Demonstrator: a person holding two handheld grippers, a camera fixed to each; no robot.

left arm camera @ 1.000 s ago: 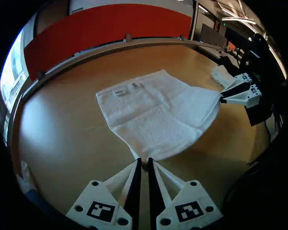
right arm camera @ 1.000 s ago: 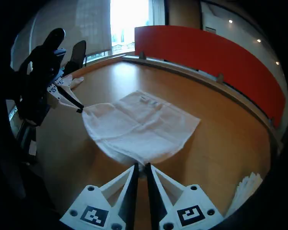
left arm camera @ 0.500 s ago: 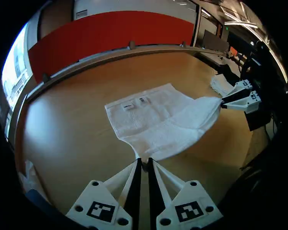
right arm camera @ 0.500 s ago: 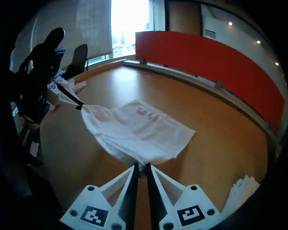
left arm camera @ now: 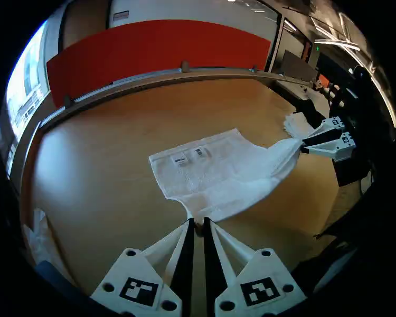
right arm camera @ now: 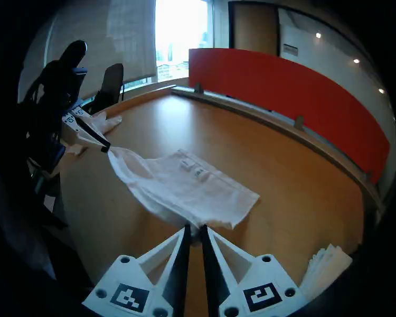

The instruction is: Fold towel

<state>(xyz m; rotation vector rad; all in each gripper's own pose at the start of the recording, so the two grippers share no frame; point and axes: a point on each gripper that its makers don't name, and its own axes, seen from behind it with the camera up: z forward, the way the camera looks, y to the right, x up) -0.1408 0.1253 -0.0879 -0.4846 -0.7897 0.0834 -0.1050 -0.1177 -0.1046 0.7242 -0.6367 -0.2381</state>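
A white towel [left arm camera: 219,169] is shown on a wooden table [left arm camera: 103,158], with a red partition [left arm camera: 161,47] standing along the table's far edge. The towel's far edge, carrying two small sewn labels [left arm camera: 190,156], is laid flat on the side nearest the red partition, well apart from it. The two corners farthest from the partition are held off the table surface. In the left gripper view, the left gripper [left arm camera: 198,224] is seen with its fingers drawn almost together and clamped on one near corner of the towel, the cloth being pinched at the fingertips. The right gripper [left arm camera: 303,145] is seen at the towel's other raised corner, its fingers closed on the cloth, so that the towel edge farthest from the partition is stretched between the two tools and sags in between. In the right gripper view, the same arrangement is shown from the opposite end, with the towel corner nipped between that gripper's nearly closed fingers. A stack of folded cloths [right arm camera: 327,264] is seen on the table beside the right gripper, on the side away from the partition. A loose crumpled cloth [right arm camera: 105,122] is seen just behind the left gripper.
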